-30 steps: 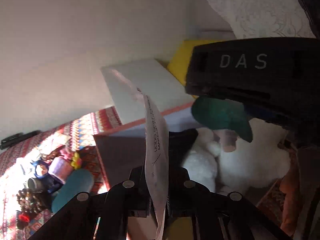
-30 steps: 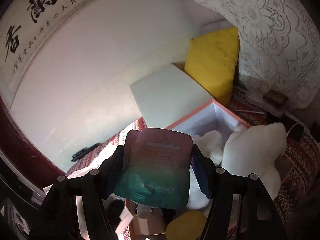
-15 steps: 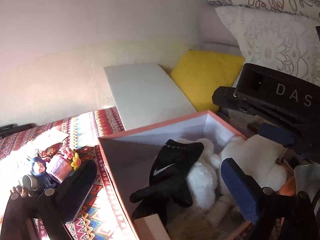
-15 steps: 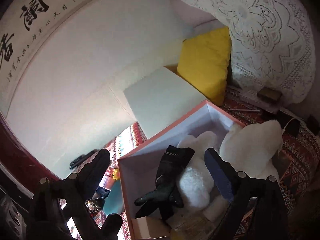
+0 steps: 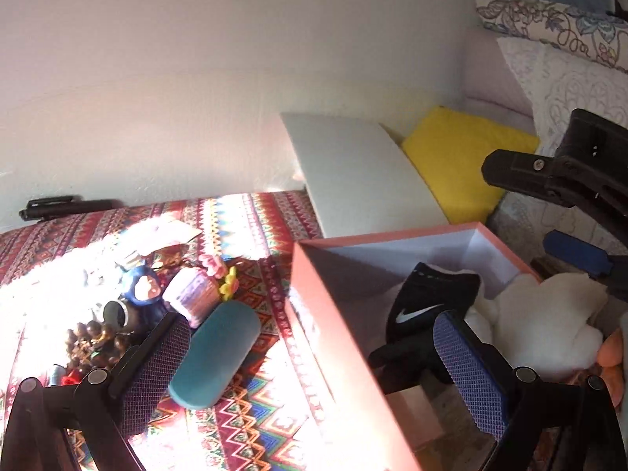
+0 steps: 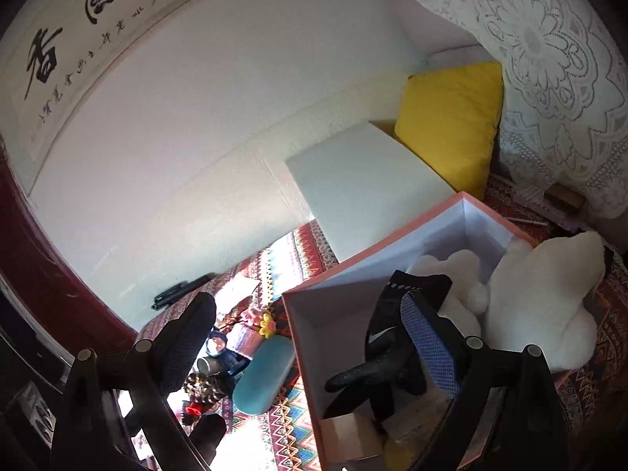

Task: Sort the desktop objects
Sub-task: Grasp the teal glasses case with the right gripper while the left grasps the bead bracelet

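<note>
Both the left gripper (image 5: 310, 357) and right gripper (image 6: 310, 337) are held spread wide with nothing pinched, so a fresh pick is probably up next. The teal case (image 5: 215, 354) is parked at 9 o'clock of the pink box (image 5: 333, 353), just beside its wall. That wall should be cleared on approach; open cloth is left at 6 o'clock of the case

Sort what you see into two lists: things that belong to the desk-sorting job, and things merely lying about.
Part of the job: pink box, black glove, white plush toy, teal case, purple flower pot.

Lying about: yellow cushion, lace pillow, calligraphy scroll.
</note>
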Tool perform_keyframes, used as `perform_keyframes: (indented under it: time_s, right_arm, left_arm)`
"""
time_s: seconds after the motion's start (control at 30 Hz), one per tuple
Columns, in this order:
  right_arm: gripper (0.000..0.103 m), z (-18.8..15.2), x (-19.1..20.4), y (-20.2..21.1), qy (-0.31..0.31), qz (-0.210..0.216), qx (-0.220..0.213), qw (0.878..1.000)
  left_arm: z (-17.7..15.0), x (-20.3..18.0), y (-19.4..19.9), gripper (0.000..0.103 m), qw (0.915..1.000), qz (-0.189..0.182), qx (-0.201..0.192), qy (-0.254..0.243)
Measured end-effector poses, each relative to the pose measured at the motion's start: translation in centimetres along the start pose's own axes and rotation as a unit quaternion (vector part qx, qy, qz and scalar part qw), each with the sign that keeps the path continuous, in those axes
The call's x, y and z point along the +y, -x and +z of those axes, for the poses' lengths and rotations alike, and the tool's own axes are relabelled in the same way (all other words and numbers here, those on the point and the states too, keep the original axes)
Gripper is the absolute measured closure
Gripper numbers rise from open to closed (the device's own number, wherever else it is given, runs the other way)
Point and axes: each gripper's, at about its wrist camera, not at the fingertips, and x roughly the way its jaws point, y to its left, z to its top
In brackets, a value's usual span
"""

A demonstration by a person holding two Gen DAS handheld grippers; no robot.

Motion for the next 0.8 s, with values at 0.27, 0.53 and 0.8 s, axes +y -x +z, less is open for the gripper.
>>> perform_keyframes:
  time_s: [0.27,0.53,0.8]
  right_arm:
    - [0.005,-6.0,7.2,-7.6,0.042,0.075,0.107,0.991]
    - [0.006,-13.8,9.4,-17.5,-0.072,0.151,0.262,0.951]
    - [0.01,-14.4,7.0,-20.8,-0.161,0.148,0.268,0.938]
  left_arm:
    - [-8.2,10.0,-2.0,0.001,0.9941,0.089,0.061,-0.014]
    - [-9.3,16.7,-4.4,0.001,0.9913,0.108,0.067,-0.035]
    - [-5.4,24.5,-10.1,0.014,0.9935,0.023,0.099,0.053]
